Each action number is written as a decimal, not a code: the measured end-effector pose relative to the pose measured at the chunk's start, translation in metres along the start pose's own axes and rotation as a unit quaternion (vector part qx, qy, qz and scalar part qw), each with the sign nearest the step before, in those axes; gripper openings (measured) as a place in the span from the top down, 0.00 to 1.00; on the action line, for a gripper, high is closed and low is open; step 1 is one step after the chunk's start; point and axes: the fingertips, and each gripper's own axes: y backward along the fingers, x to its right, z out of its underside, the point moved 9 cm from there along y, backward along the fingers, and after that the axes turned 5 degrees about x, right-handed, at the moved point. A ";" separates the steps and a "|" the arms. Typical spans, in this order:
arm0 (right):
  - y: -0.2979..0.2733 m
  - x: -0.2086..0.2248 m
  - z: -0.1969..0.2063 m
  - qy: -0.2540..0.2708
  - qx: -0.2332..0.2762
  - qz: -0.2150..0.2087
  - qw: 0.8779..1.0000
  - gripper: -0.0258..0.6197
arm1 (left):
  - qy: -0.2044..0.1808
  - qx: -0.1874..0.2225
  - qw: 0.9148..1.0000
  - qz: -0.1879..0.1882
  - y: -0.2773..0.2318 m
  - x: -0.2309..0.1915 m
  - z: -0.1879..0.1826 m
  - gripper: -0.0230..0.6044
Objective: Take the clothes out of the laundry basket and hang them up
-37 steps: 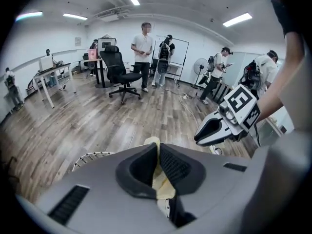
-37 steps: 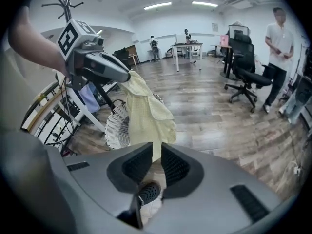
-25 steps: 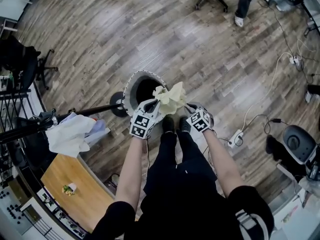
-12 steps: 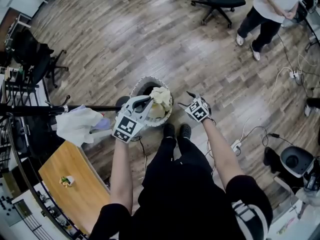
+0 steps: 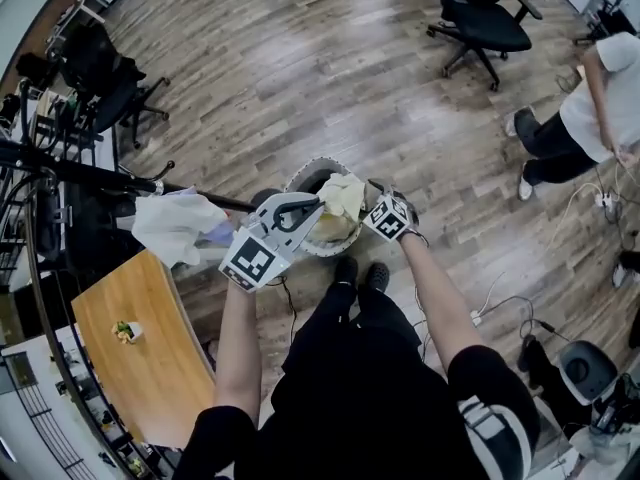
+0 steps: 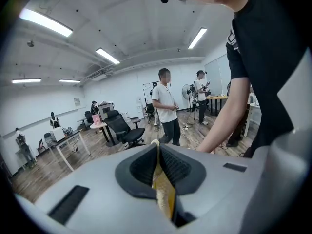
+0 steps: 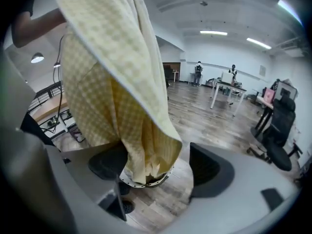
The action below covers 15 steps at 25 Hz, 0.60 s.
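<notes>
The wooden floor (image 5: 300, 68) carries the whole work area. It is bare toward the far edge of the head view and crowded along its left edge.

A black hanging rail (image 5: 100, 173) runs in from that left edge and ends just left of the laundry basket (image 5: 298, 171). One white garment (image 5: 178, 226) already hangs near the rail's end, above the corner of a wooden tabletop (image 5: 130, 358).

The basket stands on the floor directly ahead of the person's feet. The yellow checked cloth (image 5: 343, 193) is lifted above the basket opening and hangs with its long axis vertical.

The left tongs (image 5: 312, 206) are clamped on the cloth; a yellow fold is pinched between the pads. The right tongs (image 7: 160, 165) are opening. The cloth hangs between their pads, but neither pad presses on it.

The rail lies to the left of the cloth, so the left tongs are nearer. The likely path is short, over the basket rim. Judged risk: collision with the hung garment.
</notes>
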 end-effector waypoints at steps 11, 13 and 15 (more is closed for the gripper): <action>-0.036 -0.016 -0.011 -0.034 -0.018 -0.015 0.999 0.91 | 0.042 -0.032 0.989 -0.142 0.061 -0.024 0.037 0.91; -0.030 -0.014 -0.011 -0.028 -0.019 -0.006 0.999 0.90 | 0.065 -0.036 0.980 -0.183 0.076 -0.030 0.052 0.91; -0.023 -0.009 -0.014 -0.024 -0.019 0.001 1.000 0.91 | 0.087 -0.038 0.971 -0.219 0.088 -0.035 0.064 0.91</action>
